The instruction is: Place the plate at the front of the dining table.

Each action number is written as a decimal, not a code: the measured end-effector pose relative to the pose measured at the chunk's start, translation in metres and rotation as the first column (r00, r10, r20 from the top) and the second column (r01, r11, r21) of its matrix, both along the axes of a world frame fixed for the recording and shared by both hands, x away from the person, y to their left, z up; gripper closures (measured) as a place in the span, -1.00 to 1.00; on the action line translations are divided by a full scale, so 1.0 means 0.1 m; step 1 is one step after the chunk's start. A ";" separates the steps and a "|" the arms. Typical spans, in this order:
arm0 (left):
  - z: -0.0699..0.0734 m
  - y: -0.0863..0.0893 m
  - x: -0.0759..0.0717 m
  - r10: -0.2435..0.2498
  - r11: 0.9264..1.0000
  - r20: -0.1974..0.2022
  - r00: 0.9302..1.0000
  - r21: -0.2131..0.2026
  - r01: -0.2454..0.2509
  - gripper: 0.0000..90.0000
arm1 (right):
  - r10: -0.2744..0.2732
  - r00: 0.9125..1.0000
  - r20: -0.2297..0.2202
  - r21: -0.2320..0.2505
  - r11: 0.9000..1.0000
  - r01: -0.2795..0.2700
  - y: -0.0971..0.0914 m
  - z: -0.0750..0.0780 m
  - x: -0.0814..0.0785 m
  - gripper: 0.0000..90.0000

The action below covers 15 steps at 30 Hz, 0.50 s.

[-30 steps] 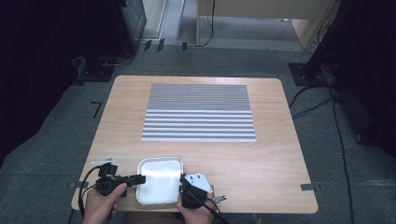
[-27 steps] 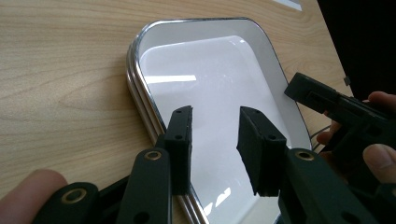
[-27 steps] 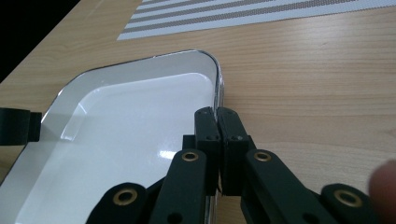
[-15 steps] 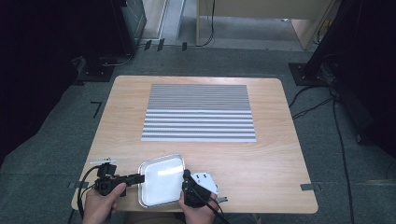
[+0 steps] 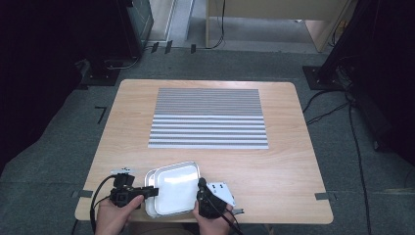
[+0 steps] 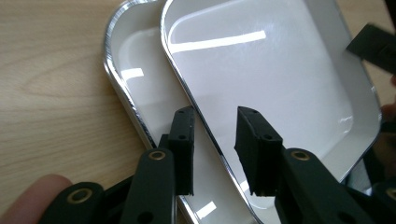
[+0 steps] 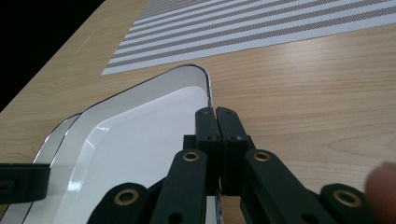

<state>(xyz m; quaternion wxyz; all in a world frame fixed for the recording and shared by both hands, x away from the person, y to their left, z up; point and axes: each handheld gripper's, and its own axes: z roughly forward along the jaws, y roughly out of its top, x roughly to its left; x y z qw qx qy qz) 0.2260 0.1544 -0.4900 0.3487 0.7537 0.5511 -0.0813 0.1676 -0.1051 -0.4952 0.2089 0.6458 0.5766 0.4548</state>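
top tray (image 7: 140,135) rim (pinched) hides under right hand-held gripper (image 7: 215,114)

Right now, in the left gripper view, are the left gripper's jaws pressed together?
No: the left gripper has a clear gap between its jaws, straddling the upper tray's rim.

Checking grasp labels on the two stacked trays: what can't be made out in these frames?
- Right gripper: jaws shut on the upper tray rim; its own jaws hide the contact.
- Lower tray: mostly covered by the upper tray.
- Left gripper: jaws straddle the upper rim; pad contact unclear.
- High view: both grippers too small.
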 end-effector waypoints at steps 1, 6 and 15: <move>-0.01 -0.01 -0.01 0.004 1.000 0.003 1.000 0.001 -0.004 0.56 | 0.001 1.000 0.002 -0.003 1.000 -0.001 0.00 0.00 0.00 1.00; 0.00 -0.03 -0.02 0.021 0.999 0.014 1.000 0.030 -0.021 0.70 | 0.026 1.000 -0.008 -0.018 0.999 -0.026 -0.03 0.01 0.00 0.99; 0.01 -0.09 -0.04 0.034 0.997 0.047 0.998 0.066 -0.037 0.76 | 0.106 0.992 -0.068 -0.096 0.989 -0.113 -0.08 0.09 0.03 0.90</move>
